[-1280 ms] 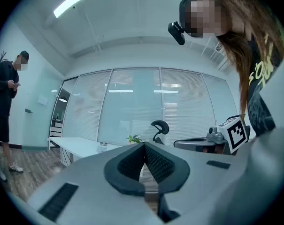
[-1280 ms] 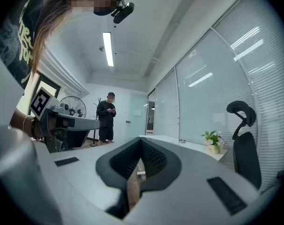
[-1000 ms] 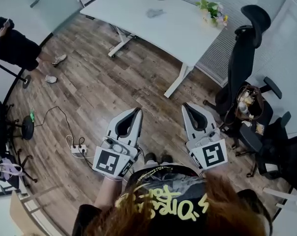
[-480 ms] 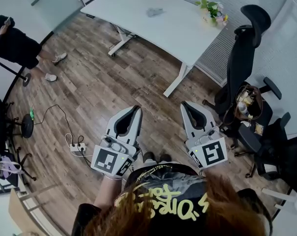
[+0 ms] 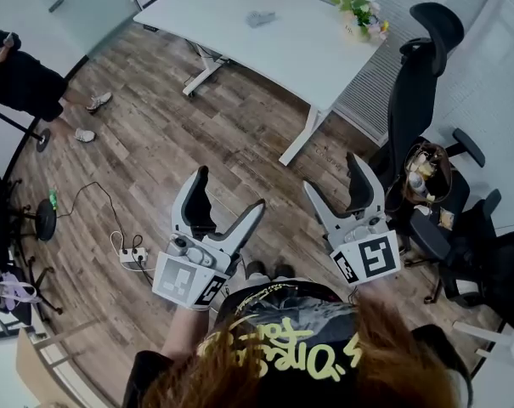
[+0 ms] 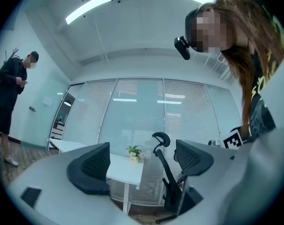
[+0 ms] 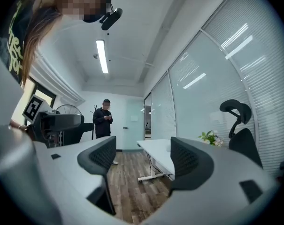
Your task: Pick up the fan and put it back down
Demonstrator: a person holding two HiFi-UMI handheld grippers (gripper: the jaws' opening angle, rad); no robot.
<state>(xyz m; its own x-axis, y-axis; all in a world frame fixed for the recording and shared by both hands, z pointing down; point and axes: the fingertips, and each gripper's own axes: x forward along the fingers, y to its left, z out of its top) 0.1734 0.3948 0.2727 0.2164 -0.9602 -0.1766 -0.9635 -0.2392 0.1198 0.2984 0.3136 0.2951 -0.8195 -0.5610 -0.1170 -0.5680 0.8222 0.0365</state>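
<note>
Both grippers are held out level in front of the person, above the wood floor. My left gripper (image 5: 229,195) is open, and so is my right gripper (image 5: 335,177). The jaws of both have just been opening, and nothing is between them in either gripper view, for the left gripper (image 6: 142,161) or the right gripper (image 7: 144,158). A fan's round head (image 7: 69,109) shows far off in the right gripper view, past the other gripper. Neither gripper is near it. A black round-based stand (image 5: 44,219) is at the head view's left edge.
A white desk (image 5: 265,32) with a flower pot (image 5: 360,15) stands ahead. Black office chairs (image 5: 418,83) and a bag (image 5: 426,172) crowd the right. A power strip (image 5: 133,256) and cable lie on the floor at left. A person (image 5: 19,75) stands far left.
Both grippers' jaws have swung from shut to wide open. The right gripper has shifted slightly right and up in the head view. The left one has stayed in place.
</note>
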